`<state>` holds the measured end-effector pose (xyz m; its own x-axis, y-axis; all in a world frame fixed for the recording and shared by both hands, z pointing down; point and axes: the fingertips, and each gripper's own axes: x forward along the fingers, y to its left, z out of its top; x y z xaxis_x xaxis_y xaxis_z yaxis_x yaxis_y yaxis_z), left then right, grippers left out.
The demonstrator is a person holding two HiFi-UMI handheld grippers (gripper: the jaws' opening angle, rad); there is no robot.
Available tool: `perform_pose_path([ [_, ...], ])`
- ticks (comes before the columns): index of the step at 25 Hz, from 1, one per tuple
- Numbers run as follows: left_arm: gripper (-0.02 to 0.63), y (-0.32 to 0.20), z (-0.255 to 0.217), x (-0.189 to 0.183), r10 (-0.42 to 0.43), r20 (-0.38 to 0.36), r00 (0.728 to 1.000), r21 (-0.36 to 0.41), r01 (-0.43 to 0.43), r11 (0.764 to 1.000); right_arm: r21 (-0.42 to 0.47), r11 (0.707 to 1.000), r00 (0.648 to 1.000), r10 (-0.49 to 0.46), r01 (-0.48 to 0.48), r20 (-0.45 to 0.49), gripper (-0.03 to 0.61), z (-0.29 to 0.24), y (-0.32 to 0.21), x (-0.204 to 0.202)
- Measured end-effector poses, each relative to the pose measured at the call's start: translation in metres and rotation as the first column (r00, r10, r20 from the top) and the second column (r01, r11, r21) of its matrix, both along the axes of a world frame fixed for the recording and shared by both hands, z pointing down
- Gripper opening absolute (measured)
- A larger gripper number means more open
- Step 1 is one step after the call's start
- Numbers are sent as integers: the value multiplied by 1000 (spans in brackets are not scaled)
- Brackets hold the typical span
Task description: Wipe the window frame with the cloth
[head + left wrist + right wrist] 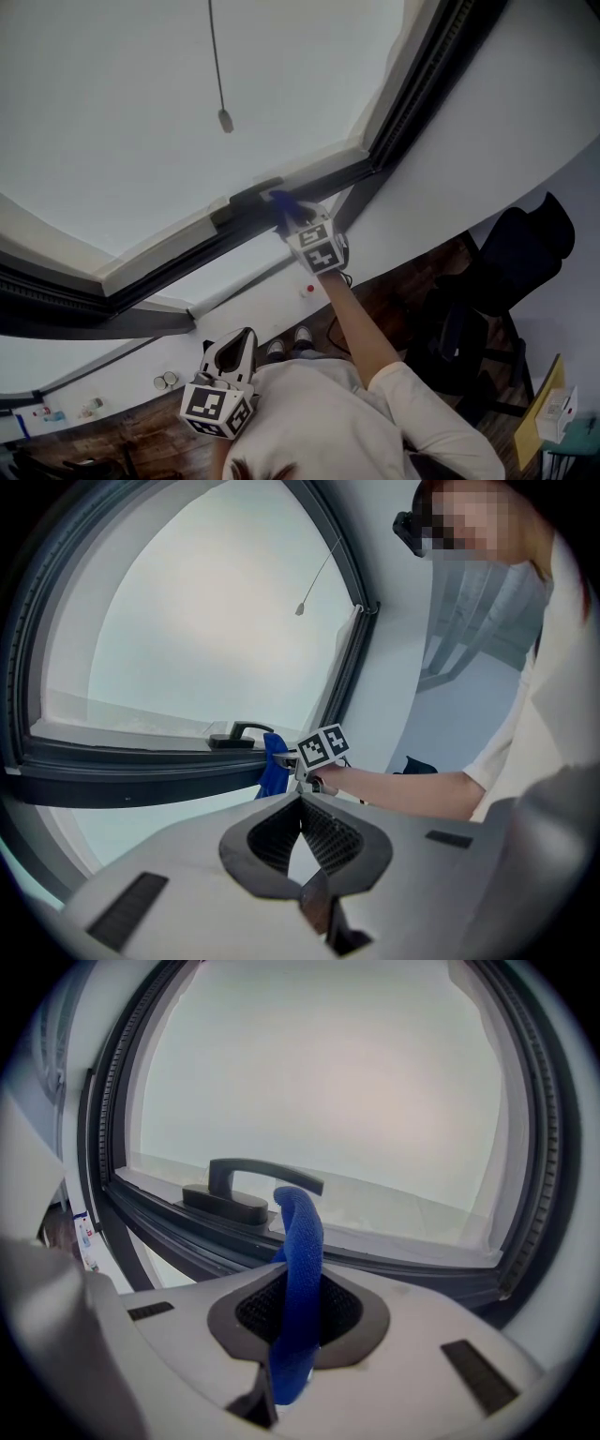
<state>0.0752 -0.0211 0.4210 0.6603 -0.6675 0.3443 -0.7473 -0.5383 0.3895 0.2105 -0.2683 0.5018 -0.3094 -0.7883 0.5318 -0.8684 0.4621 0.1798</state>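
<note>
Handle (225,1206) just beside cloth (300,1251); chair (525,246), probably, right of arm (361,328).

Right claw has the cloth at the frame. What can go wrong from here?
1. The cloth stands right beside the handle; a sideways wipe may snag on it.
2. Only a narrow strip sticks out of the right claw, so the claw itself may scrape the frame.

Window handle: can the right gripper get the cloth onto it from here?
Probably yes. The right gripper, shut on the blue cloth, is up at the window frame with the cloth's free end just beside the handle, and nothing shows between them.
</note>
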Motion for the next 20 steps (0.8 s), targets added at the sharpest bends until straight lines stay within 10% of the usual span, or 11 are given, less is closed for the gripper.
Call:
perform_pose_path([
  [20, 8, -20, 1, 35, -28, 14, 1000, -7, 28, 1000, 12, 1000, 999, -18, 19, -33, 48, -3, -14, 33],
])
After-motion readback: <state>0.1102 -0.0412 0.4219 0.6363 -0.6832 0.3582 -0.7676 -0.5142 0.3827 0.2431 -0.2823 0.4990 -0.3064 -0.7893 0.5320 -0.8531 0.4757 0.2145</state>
